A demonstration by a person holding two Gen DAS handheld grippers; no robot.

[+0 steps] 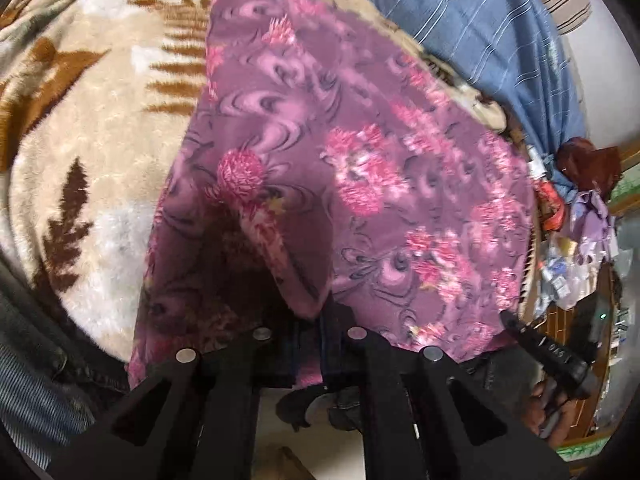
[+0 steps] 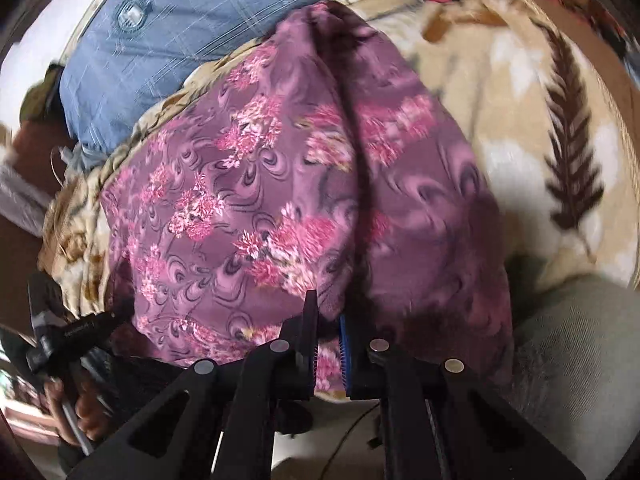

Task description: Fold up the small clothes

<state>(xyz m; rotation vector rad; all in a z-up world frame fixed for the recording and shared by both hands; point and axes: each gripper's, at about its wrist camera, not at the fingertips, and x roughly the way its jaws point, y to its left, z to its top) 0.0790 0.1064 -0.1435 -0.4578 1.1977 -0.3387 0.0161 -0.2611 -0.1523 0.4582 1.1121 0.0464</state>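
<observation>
Where the left gripper (image 1: 310, 320) reaches forward, its jaws stand almost together with the near hem of the purple floral cloth (image 1: 360, 168) bunched between them, a raised fold of the fabric running up from the pinch. In the right wrist view the right gripper (image 2: 328, 332) shows the same: its black finger and blue-edged pad (image 2: 345, 352) are drawn narrow on the near edge of that cloth, a strip of the pink print showing between them. From each pinch the cloth spreads forward and away from the jaws, lying across the beige fleece blanket (image 1: 100, 140) with brown fern leaves, and a dark crease runs up its middle in the right wrist view. Each gripper shows at the edge of the other's view, so both grip the same near hem apart from one another; a hand (image 2: 86, 412) is wrapped on the left tool's handle at the lower left of the right wrist view. Beyond the far end of the cloth lies a blue striped pillow (image 1: 480, 28). To the right of the bed, past the cloth, sits a heap of mixed clutter (image 1: 576, 232), too blurred to tell apart.
</observation>
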